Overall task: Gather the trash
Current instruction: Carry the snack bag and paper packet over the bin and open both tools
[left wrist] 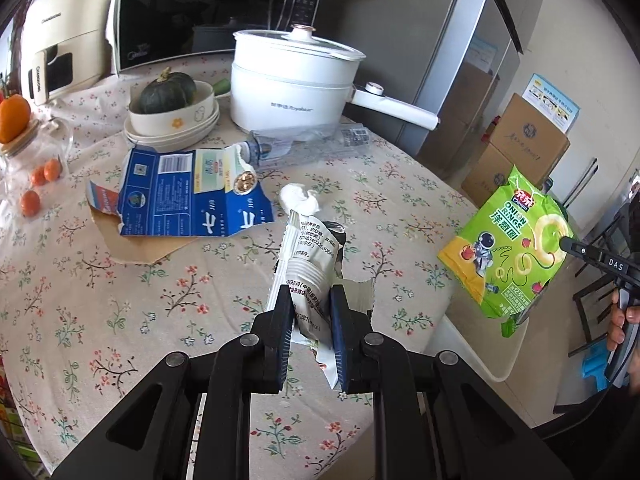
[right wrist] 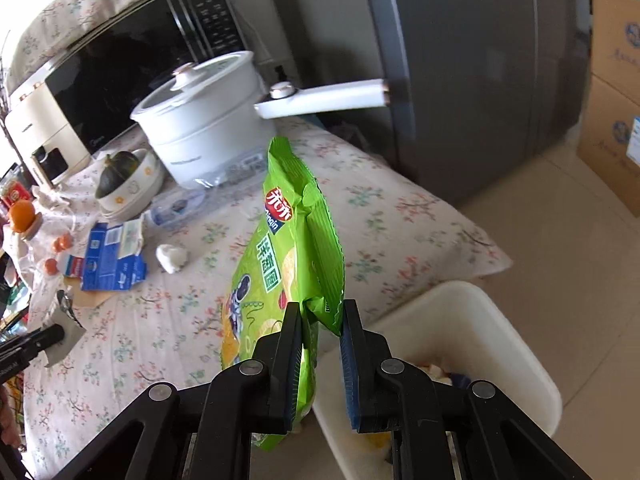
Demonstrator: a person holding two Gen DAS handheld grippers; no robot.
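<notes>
Right hand-held gripper point(right wrist: 322, 316) clamps green snack bag point(right wrist: 288, 264) | left hand-held gripper point(left wrist: 310, 300) clamps white wrapper point(left wrist: 310, 256)

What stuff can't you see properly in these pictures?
- Inside the white bin: in the right wrist view, the right gripper and its green snack bag cover most of it.
- Small print on the white wrapper: too tiny in the left wrist view, partly behind the left gripper.
- Inside the white pot: the lid hides it in both views.
- The clear bottle: blurry in the right wrist view.
</notes>
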